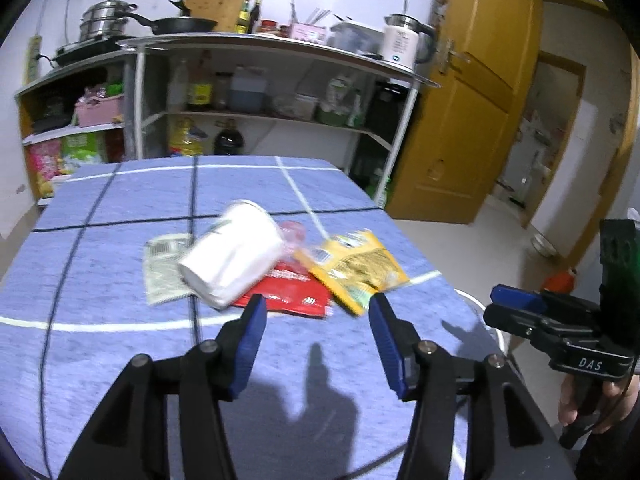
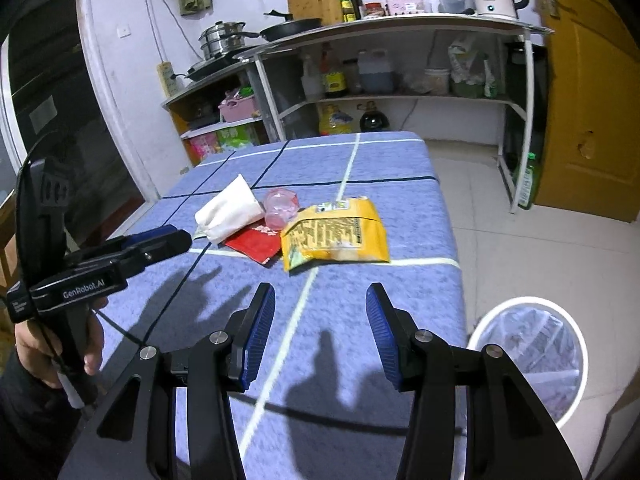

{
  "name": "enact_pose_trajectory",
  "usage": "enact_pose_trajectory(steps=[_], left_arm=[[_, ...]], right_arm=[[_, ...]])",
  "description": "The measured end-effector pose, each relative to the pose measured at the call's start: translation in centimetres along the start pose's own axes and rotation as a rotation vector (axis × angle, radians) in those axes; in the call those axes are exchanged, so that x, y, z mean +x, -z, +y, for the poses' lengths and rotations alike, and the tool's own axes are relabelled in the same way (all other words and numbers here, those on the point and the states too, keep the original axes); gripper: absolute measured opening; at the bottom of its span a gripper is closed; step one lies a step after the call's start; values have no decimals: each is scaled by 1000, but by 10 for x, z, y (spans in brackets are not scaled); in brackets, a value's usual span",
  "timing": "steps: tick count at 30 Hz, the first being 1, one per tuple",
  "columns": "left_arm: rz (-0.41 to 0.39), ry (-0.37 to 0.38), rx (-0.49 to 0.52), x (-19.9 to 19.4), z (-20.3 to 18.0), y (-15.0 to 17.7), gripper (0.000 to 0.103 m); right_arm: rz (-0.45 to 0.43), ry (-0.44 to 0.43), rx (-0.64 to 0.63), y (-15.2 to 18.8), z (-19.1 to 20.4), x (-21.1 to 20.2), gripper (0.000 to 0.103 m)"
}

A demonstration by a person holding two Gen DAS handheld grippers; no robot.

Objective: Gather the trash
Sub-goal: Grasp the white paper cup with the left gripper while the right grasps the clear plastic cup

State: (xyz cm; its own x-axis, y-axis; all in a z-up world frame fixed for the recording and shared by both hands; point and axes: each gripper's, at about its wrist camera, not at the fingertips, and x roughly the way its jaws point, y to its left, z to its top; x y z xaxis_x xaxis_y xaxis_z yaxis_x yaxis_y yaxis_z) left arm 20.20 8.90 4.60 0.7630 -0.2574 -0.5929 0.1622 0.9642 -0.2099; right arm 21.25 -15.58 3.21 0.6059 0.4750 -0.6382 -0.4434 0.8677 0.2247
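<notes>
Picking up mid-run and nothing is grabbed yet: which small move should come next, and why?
Probably ease the right gripper forward onto the yellow packet. Its jaws are open and empty, the packet is the nearest piece in front of them, flat on the blue tablecloth, and the lined bin sits just to that side. The left gripper is open too, facing the white cup.

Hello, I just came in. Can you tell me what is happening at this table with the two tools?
A person holds a two-finger gripper in each hand over a table with a blue checked cloth. Both the left gripper and the right gripper are open and hold nothing. The trash lies ahead, untouched: a white paper cup on its side, a red wrapper, a yellow packet, a small pink plastic cup. A lined bin waits on the floor beside the table.
</notes>
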Motion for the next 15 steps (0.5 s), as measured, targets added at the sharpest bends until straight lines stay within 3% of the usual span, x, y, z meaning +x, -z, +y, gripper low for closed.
enact_pose_trajectory(steps=[8, 15], left_arm=[[-13, -109, 52, 17, 26, -15, 65], [29, -120, 72, 49, 44, -29, 69]], right_arm=[[41, 8, -3, -17, 2, 36, 52], [72, 16, -2, -31, -11, 68, 54]])
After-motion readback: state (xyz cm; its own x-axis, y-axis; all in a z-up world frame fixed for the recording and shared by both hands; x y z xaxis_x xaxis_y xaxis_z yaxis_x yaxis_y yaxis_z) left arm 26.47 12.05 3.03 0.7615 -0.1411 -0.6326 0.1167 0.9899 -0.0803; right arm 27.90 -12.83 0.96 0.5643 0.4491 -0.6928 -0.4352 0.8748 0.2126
